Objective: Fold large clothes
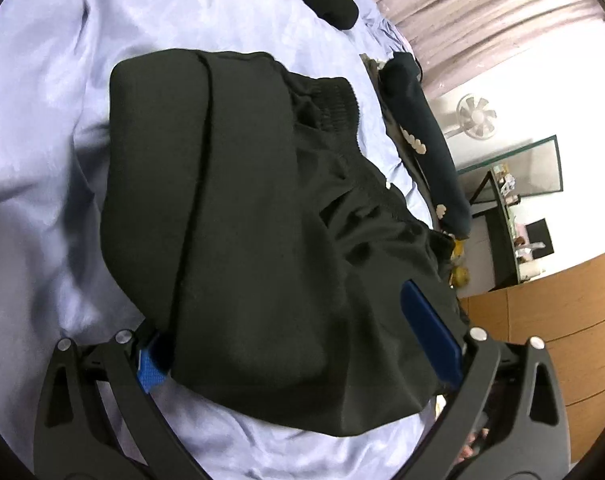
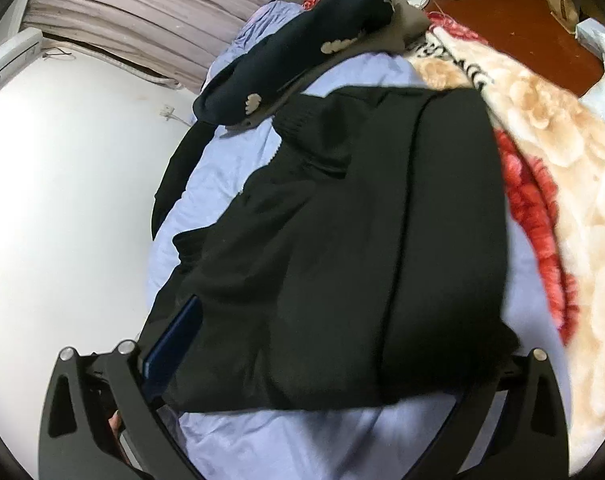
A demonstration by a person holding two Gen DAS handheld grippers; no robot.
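Right wrist: floral blanket [image 2: 542, 128] borders black garment [image 2: 362, 240].

The left gripper [image 1: 292, 340] has black curved arms with teardrop cutouts, round silver screws at the joints, and blue fingers [image 1: 430, 336], one with a dimpled pad. The right gripper [image 2: 302, 360] is the same: black arms, silver screws, a dark-blue finger [image 2: 170, 344].

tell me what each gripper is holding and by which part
Neither visibly grips: both the left gripper and right gripper stand wide open, straddling the near edge of the folded black knit garment.
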